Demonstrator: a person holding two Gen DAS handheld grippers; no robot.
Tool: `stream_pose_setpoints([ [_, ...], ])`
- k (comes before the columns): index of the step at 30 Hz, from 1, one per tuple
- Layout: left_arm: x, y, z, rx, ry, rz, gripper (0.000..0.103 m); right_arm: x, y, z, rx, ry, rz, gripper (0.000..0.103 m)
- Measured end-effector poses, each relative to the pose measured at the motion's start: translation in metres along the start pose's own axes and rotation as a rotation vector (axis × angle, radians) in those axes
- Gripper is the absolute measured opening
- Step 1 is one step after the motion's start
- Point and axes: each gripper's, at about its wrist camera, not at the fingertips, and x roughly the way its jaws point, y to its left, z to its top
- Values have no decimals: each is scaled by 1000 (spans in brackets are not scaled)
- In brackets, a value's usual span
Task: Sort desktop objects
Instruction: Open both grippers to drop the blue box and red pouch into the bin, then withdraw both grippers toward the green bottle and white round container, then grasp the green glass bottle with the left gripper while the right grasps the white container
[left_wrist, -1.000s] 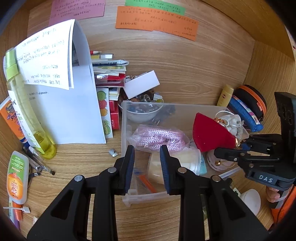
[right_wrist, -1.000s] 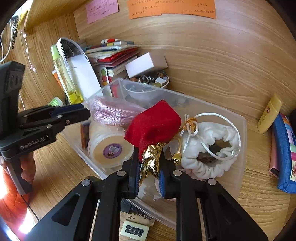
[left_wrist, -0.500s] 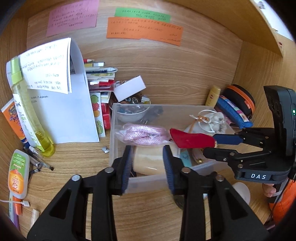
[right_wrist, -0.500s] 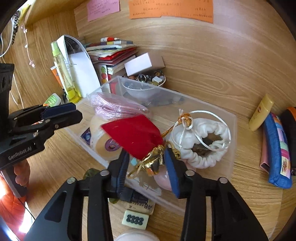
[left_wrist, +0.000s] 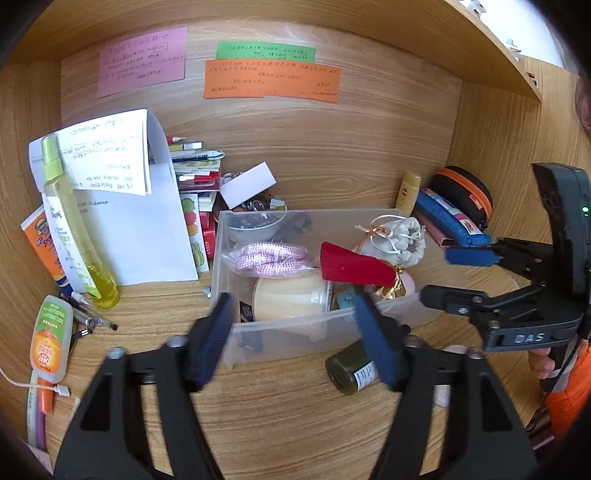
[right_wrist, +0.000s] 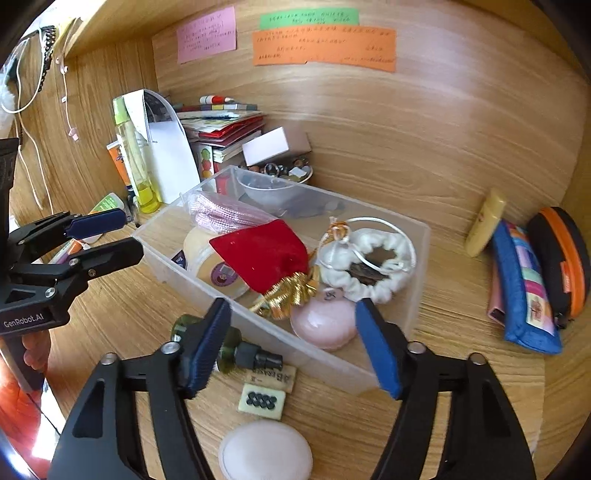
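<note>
A clear plastic bin (right_wrist: 417, 236) (left_wrist: 295, 326) stands on the wooden desk. In it lie a red velvet pouch with gold trim (right_wrist: 262, 253) (left_wrist: 351, 266), a white drawstring pouch (right_wrist: 369, 262) (left_wrist: 400, 238), pink cord in a bag (right_wrist: 221, 216), a round cream jar (right_wrist: 210, 258) and a pink round case (right_wrist: 323, 321). My right gripper (right_wrist: 293, 349) is open and empty over the bin's near wall. My left gripper (left_wrist: 295, 332) is open and empty at the bin's front. A dark green bottle (right_wrist: 229, 347) (left_wrist: 351, 371) lies on the desk outside the bin.
A white round pad (right_wrist: 266, 454) and a mahjong tile (right_wrist: 262, 400) lie in front of the bin. A yellow bottle (left_wrist: 74, 229), papers and stacked books stand at the left. A blue pencil case (right_wrist: 524, 291), orange-trimmed case (right_wrist: 561, 266) and yellow tube (right_wrist: 484, 221) lie right.
My right gripper opened and let go of the red pouch, which now lies in the bin. Both grippers drew back from the bin and my left gripper opened wide.
</note>
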Motion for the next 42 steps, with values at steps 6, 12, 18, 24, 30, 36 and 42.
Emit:
stream_pose_setpoints([
  [6, -2, -2, -10, -14, 31, -1, 78, -17, -10, -19, 22, -4, -26, 78],
  [12, 4, -3, -23, -31, 83, -24, 83, -25, -18, -47, 40, 36, -34, 78],
  [18, 21, -12, -35, -29, 159, -54, 83, -28, -11, -79, 64, 75, 26, 78],
  [24, 40, -23, -43, -29, 223, -103, 83, -13, 5, -95, 43, 132, 69, 78],
  [30, 61, -35, -44, -9, 275, -118, 83, 0, 6, -97, 45, 158, 72, 78],
  [36, 79, -42, -42, -12, 318, -135, 83, 6, 6, -97, 44, 163, 69, 75],
  [42, 85, -47, -40, -21, 332, -190, 83, 5, 5, -97, 37, 158, 64, 63],
])
